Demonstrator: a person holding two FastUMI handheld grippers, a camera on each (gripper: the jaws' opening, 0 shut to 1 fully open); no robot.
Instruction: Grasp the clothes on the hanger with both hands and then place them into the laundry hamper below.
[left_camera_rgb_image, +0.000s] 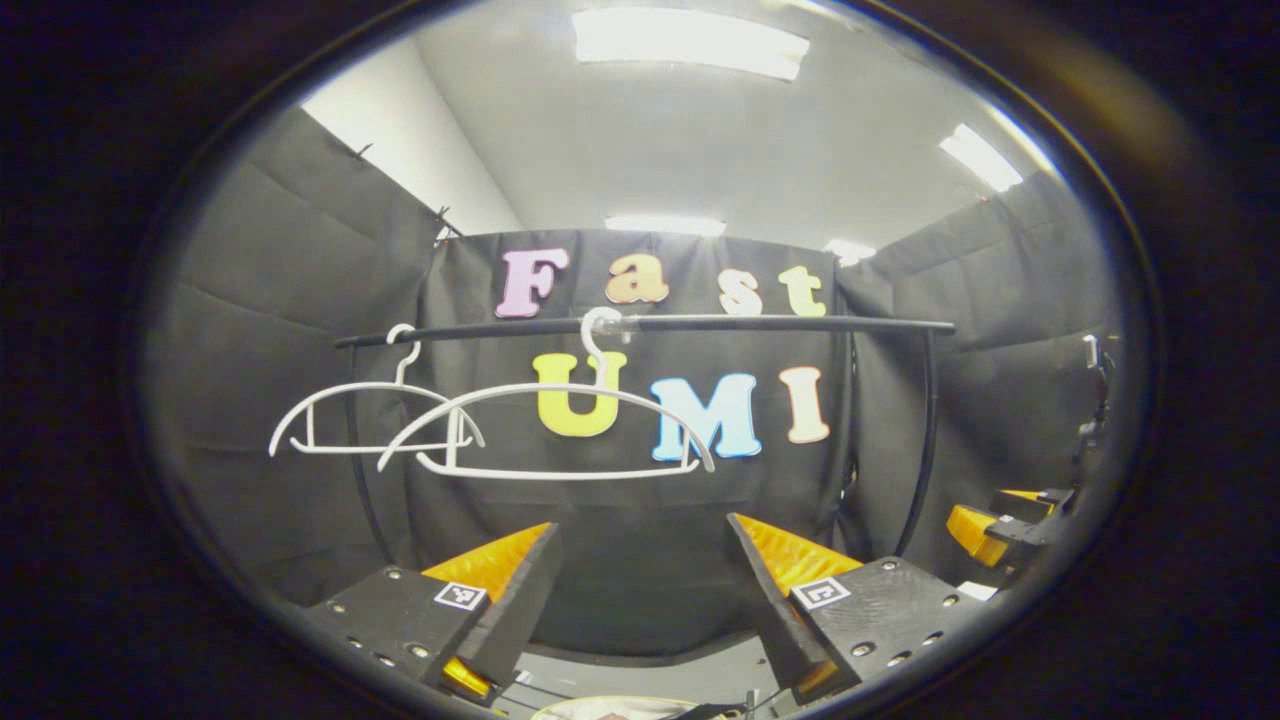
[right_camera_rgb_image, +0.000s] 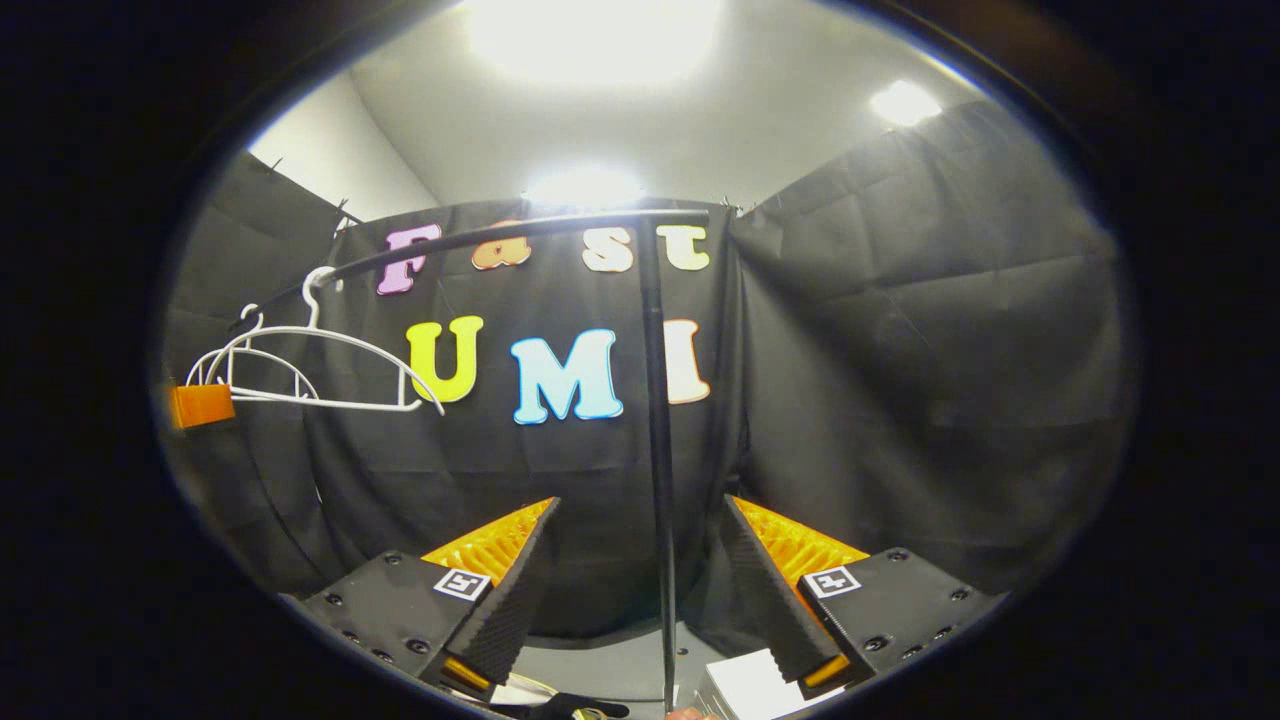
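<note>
**Q:** State of jaws?

**A:** Left gripper (left_camera_rgb_image: 640, 590): spread wide, nothing between. Right gripper (right_camera_rgb_image: 635, 590): likewise wide and empty, with the upright post (right_camera_rgb_image: 660, 450) of the rack seen through the gap, apparently well behind.

**Q:** Location of the clothes?

**A:** Not on the hangers. Near hanger (left_camera_rgb_image: 545, 430) and far hanger (left_camera_rgb_image: 375, 420) both bare on the rail (left_camera_rgb_image: 760, 324), overlapping. Pale round rim (left_camera_rgb_image: 590, 708) low under the left gripper, possibly the hamper with something inside; too little visible to confirm. Judged: transfer likely complete, or no garment left to take.

**Q:** Hazards from here?

**A:**
- Closing on a bare hanger. Cause: reaching for a garment assumed present. Result: hanger dragged along or off the rail.
- Snagging the near hanger's hook. Cause: raising the left gripper straight up from below. Result: both hangers swinging, perhaps tangling, given the overlap.
- Striking the post. Cause: pushing the right gripper forward on its present line.
- Grippers colliding. Cause: lowering both toward the rim together without keeping apart.

**Q:** Precaution?

**A:** Confirm the contents of the rim before any further reach.
</note>
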